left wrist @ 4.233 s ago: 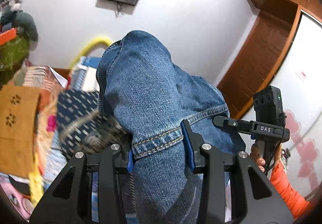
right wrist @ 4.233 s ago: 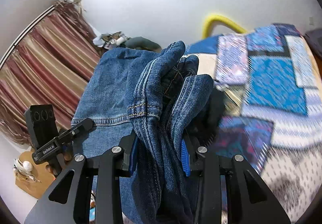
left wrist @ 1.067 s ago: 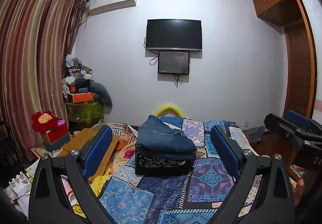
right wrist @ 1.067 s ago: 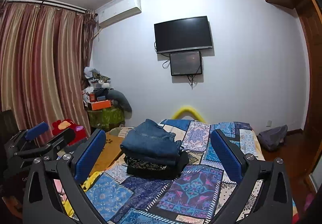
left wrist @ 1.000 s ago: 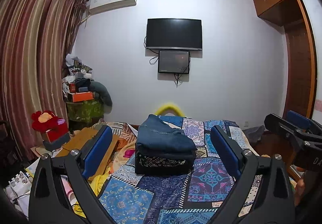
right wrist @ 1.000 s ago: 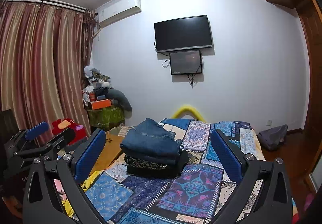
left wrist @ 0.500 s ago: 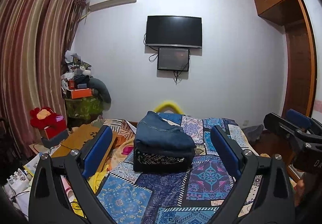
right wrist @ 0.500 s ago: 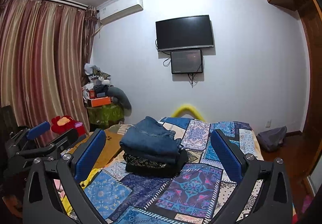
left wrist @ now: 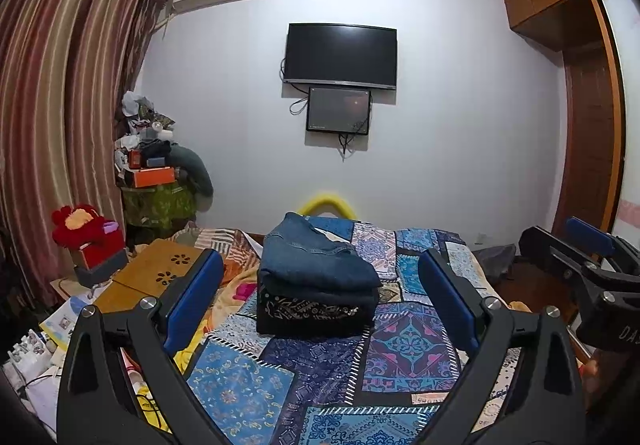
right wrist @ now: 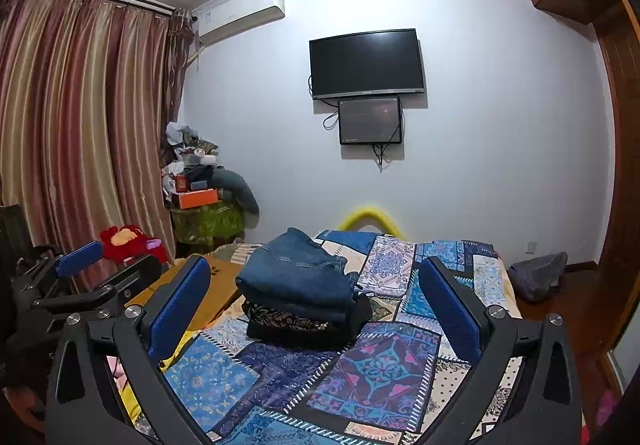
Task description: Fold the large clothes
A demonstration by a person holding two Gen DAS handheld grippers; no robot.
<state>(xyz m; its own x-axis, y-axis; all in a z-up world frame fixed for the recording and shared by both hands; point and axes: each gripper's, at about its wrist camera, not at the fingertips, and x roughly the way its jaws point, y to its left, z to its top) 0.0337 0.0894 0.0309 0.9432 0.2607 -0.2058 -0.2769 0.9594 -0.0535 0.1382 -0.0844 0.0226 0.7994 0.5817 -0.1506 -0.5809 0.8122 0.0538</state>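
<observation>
Straight ahead of both grippers, on the patchwork bedspread (left wrist: 404, 345), the folded blue jeans (left wrist: 316, 265) are being carried on top of a folded dark patterned garment (left wrist: 312, 311), the two making one stack toward the far half of the bed. From the left gripper (left wrist: 320, 297) the stack is being framed almost centrally between the jaws; from the right gripper (right wrist: 316, 301) it is being seen slightly left of centre, so the left one is judged marginally better lined up, though neither is clearly nearer. Both sets of jaws are being held spread wide with nothing between them, well apart from the stack. The long side of the jeans is being presented roughly across the views, with the rounded fold edge facing the grippers. No basket or box for clothes is being shown on the bed. At the far left, an orange box (left wrist: 154, 177) is being kept in a cluttered pile on a green-draped stand (left wrist: 160, 205). The fold is judged finished or nearly so.
</observation>
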